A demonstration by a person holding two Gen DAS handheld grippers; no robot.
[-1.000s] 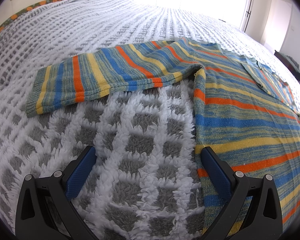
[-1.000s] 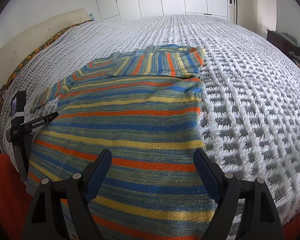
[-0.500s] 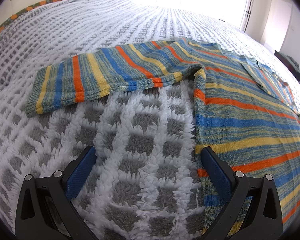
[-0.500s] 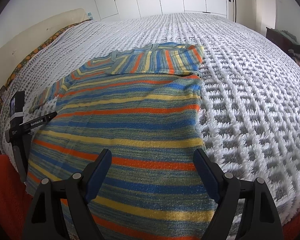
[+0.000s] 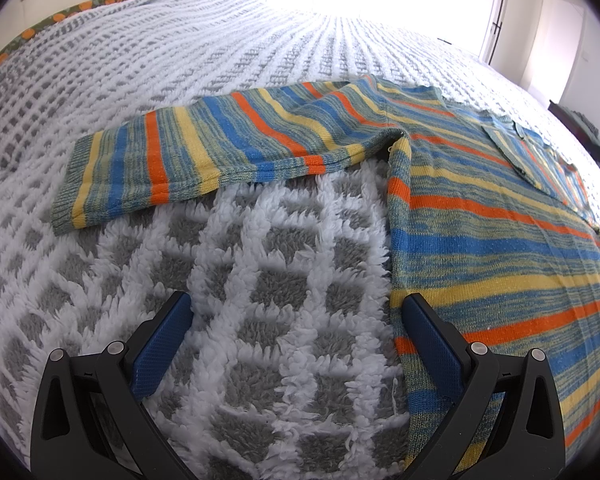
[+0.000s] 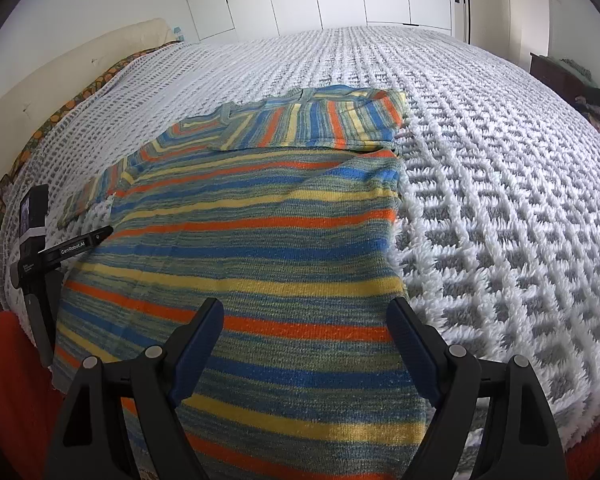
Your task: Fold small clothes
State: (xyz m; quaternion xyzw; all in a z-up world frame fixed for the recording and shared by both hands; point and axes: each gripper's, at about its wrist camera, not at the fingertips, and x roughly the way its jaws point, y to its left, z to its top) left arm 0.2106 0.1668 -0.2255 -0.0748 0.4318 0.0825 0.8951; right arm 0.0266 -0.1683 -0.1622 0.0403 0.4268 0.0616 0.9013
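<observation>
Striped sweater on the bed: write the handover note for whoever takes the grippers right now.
Left gripper: open, empty, above the blanket beside the sweater's side edge.
Right gripper: open, empty, over the lower body of the striped sweater.
Sweater lies flat on the bed. One sleeve is already folded across the chest; the other sleeve is spread out sideways.
Left to do: fold that sleeve in, then fold the body up.

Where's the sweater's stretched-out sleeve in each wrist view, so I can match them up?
Left wrist: the sleeve lies flat across upper left, cuff leftmost.
Right wrist: the same sleeve shows only as a sliver at far left, above the left gripper.
Shared landmark: the sweater body on the blanket.
</observation>
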